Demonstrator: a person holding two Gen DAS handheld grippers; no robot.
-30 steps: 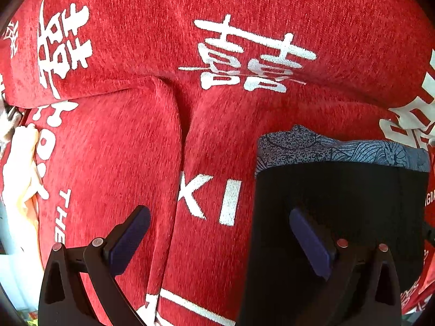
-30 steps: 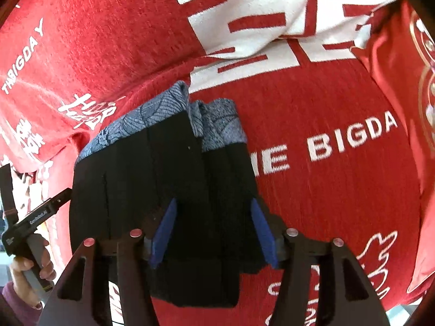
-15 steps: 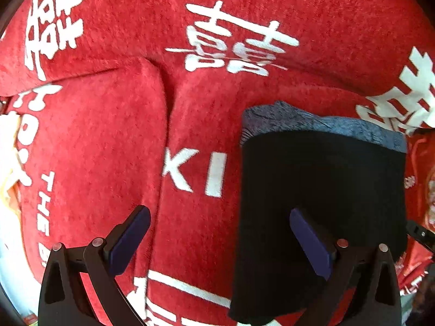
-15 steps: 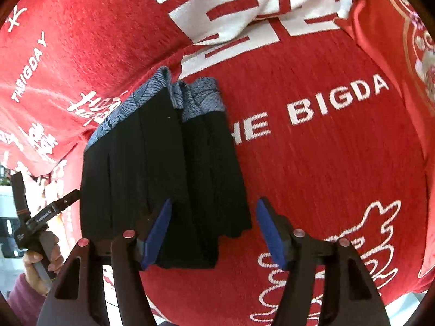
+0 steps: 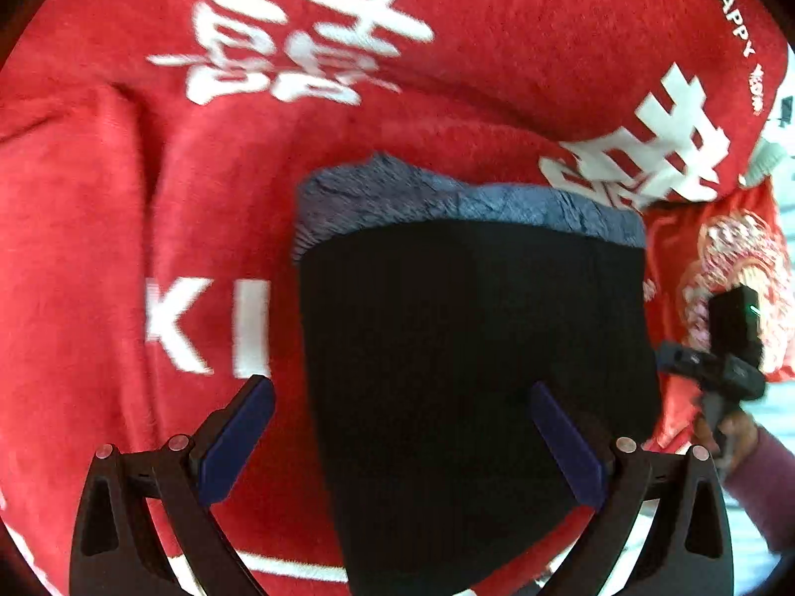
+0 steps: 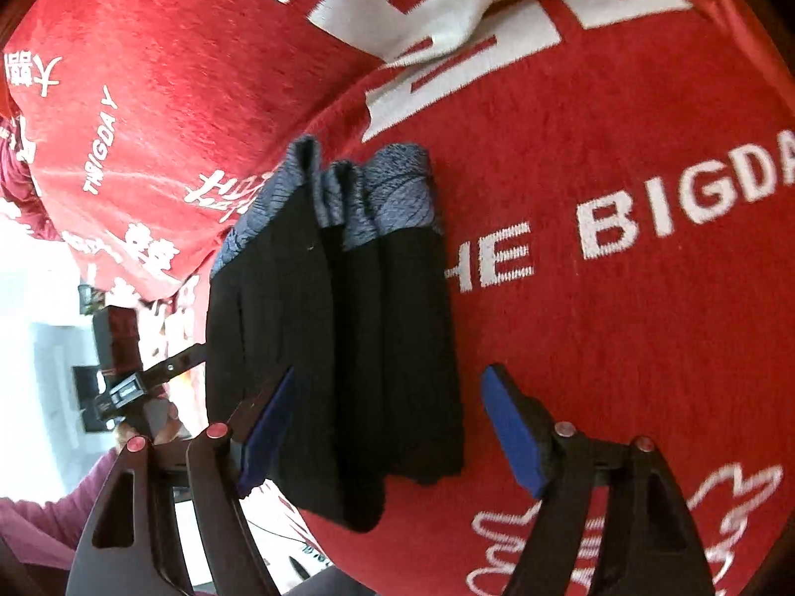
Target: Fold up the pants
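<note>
A red cover (image 5: 99,228) with white lettering and large white characters spreads over the whole surface in both views; what lies under it cannot be told. In the right wrist view the words "BIGDA" run across it to the right of the garment.

On this cover lie the pants (image 5: 472,357), black and folded into a compact oblong, with a blue-grey patterned waistband (image 5: 447,198) at the far end. In the right wrist view the pants (image 6: 338,347) show several stacked layers, their edges running lengthwise, and the waistband (image 6: 392,188) is bunched in folds at the top; the near end hangs close to the cover's edge.

The left gripper (image 5: 402,442) is spread wide and holds nothing. Its left blue pad sits over the red cover beside the pants, its right pad over the black cloth; whether that pad touches the fabric cannot be told. The pants' left edge runs between the two fingers.

The right gripper (image 6: 392,437) is likewise wide apart with nothing clamped. Its left pad lies at the left part of the pants, its right pad over bare red cover, well clear of the garment's right edge. Contact here cannot be judged either.

Each view catches the other handheld gripper at its margin, held by a hand in a maroon sleeve (image 5: 765,477).
</note>
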